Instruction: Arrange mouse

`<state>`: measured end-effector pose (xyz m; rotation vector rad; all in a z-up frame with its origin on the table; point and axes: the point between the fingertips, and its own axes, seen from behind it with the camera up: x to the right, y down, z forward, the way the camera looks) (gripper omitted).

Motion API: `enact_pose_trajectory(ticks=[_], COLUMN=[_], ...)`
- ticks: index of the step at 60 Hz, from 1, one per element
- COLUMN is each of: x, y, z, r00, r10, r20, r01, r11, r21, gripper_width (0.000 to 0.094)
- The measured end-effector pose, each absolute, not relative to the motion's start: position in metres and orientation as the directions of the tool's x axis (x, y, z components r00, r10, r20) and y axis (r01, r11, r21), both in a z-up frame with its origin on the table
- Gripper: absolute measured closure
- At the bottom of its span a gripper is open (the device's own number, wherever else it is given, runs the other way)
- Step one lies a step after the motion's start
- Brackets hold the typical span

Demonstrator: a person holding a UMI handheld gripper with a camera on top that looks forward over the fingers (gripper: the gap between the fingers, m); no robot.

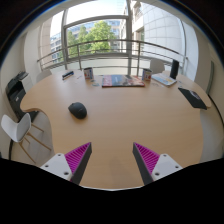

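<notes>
The room was bright, with big windows [95, 35] beyond the far edge of a broad wooden desk [115, 115] that took up most of what lay ahead of the hand-held gripper [112, 160]. A white chair [17, 128] stood off to the gripper's left, tucked against the desk's edge, and a dark chair [15, 95] sat further along that side. Far ahead, near the windows, lay a flat mat [122, 81] with something small at either end of it; to the right and well ahead rested a closed laptop [163, 79], and nearer on the right a black keyboard [193, 98].

The mouse [77, 109], dark and rounded, sat alone on bare wood, ahead of the fingers and a little to the left, well apart from them and from everything else.

The hand-held gripper hovered low over the near edge with its fingers spread wide, their magenta pads [77, 156] facing each other and nothing between them.

By my reckoning this was the approach, the mouse not yet touched. The next move would call for swinging left and forward, dropping until the fingers straddled the mouse's sides, then closing gently, since a smooth domed shell could slip out.

I saw no box, tray or bin on the desk, so nothing held anything
</notes>
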<state>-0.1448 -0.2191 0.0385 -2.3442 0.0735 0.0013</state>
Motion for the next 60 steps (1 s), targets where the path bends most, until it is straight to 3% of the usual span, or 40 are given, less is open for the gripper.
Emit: enact_pose_trajectory(ticks=[17,38,42,47,60], x=[-0.253,-0.268,-0.267,-0.273,-0.266], y=[-0.081,0.002,0.008,0.014,0.021], z=[0.000,-0.015,-0.014,-0.014,0.002], r00=[0.998,0.998,0.998,0.996,0.995], r10=[0.044,0.065,0.060,0.084,0.099], r20=[-0.036,0.013,0.010,0.013,-0.001], r01=[0.002,0.052,0.046,0.063,0.061], r11=[-0.655,-0.649,-0.642,-0.632,-0.617], r21=[-0.755,-0.759,-0.766,-0.772,-0.785], gripper_width=[0.0086,0.0120,0.0195,0.0425,0.0534])
